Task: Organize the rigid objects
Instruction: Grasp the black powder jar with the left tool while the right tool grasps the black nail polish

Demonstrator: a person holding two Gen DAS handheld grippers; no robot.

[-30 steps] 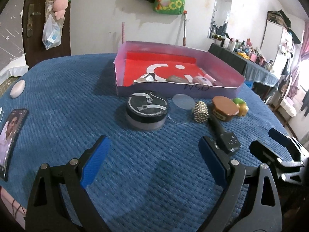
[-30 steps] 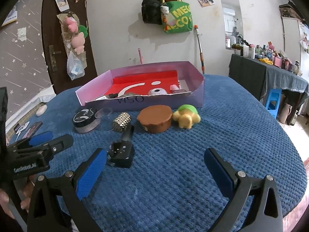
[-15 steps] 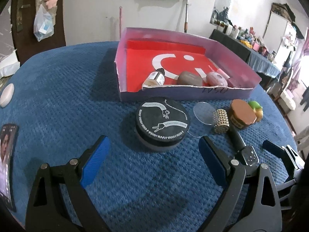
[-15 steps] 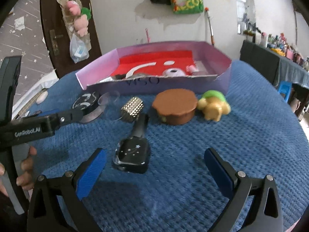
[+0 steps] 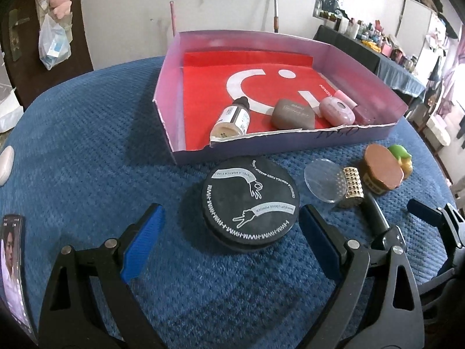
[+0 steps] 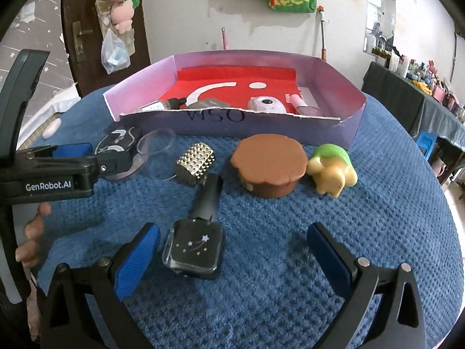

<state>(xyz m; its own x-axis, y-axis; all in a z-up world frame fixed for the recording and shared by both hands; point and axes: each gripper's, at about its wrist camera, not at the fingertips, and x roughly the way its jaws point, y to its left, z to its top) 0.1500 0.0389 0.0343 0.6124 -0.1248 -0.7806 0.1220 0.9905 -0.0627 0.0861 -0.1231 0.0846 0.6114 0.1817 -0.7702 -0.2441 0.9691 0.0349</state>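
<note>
My left gripper [image 5: 232, 242] is open, and a black round powder jar [image 5: 251, 203] lies flat just ahead between its blue pads, untouched. My right gripper [image 6: 232, 260] is also open. A black nail polish bottle [image 6: 197, 250] lies between its fingers, close to the left pad. Behind it sit a gold studded cylinder [image 6: 196, 163], a clear lid [image 6: 157, 151], a brown round container [image 6: 270, 168] and a turtle toy [image 6: 331, 168]. Further back, the purple box [image 5: 174, 133] with red lining holds a dropper bottle [image 5: 232, 119], a brown compact [image 5: 292, 115] and pink items.
A phone [image 5: 11, 261] lies at the left edge of the blue cloth, with a white oval object [image 5: 5, 163] beyond it. A person's hand [image 6: 32, 232] grips the left tool. A cluttered dark side table [image 6: 421, 93] stands off to the right.
Both grippers have moved forward and tipped down. The black jar now lies between the left pads, and the nail polish bottle between the right fingers. Both stay wide.
</note>
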